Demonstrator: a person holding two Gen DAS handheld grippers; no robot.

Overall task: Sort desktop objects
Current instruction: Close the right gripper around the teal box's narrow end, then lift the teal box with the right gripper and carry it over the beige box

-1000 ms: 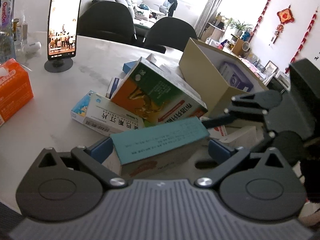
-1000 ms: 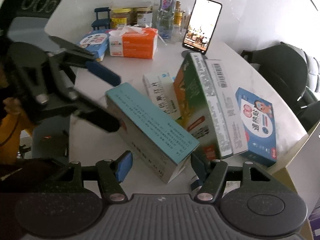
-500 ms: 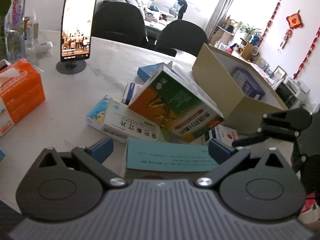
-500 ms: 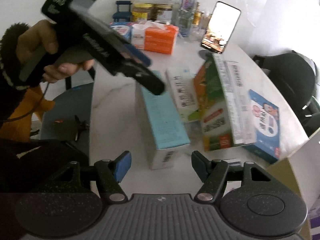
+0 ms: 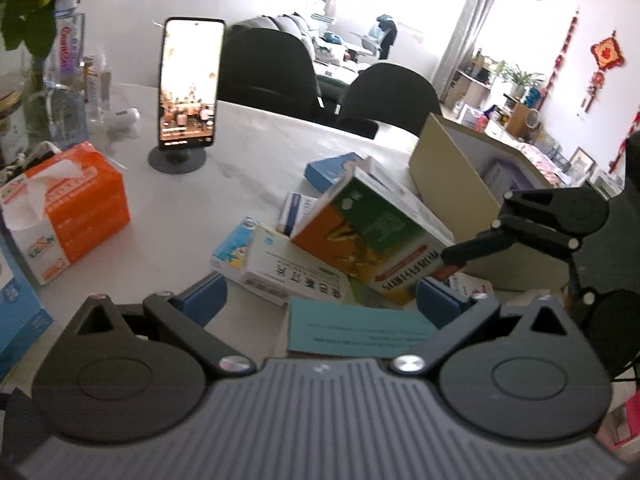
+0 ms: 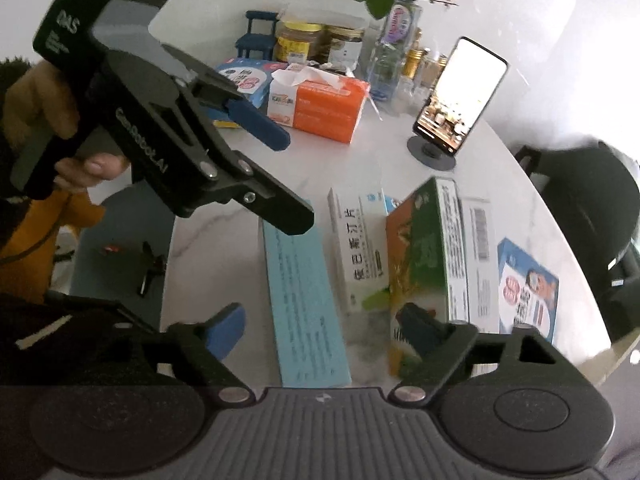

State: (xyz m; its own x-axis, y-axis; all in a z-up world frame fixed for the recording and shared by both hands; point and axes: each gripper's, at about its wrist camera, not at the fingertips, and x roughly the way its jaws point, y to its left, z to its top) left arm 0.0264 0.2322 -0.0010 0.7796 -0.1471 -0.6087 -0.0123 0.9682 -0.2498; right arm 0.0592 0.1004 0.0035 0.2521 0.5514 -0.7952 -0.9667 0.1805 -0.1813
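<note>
A long teal box (image 6: 304, 300) lies flat on the white table (image 6: 360, 168), and in the left wrist view the teal box (image 5: 356, 332) sits low between my fingers. My right gripper (image 6: 320, 322) straddles its near end; the jaws are opening and neither pad touches it. My left gripper (image 5: 320, 300) is open and hovers over the box's other end, holding nothing. Beside the teal box lie a white medicine box (image 6: 360, 252), a green and orange box (image 6: 420, 256) and a blue cartoon box (image 6: 528, 288). An open cardboard box (image 5: 452, 200) stands at the right.
An orange tissue box (image 5: 80, 208) and a phone on a stand (image 5: 188, 88) stand on the far side of the table. Jars, bottles and a flower vase (image 6: 384, 40) line the back edge. Dark chairs (image 5: 264, 68) ring the table. A person's hand (image 6: 44, 104) holds the left gripper.
The teal box, earlier tilted up between both grippers, now lies flat on the table. The left gripper let go and lifted off. The right jaws spread wider.
</note>
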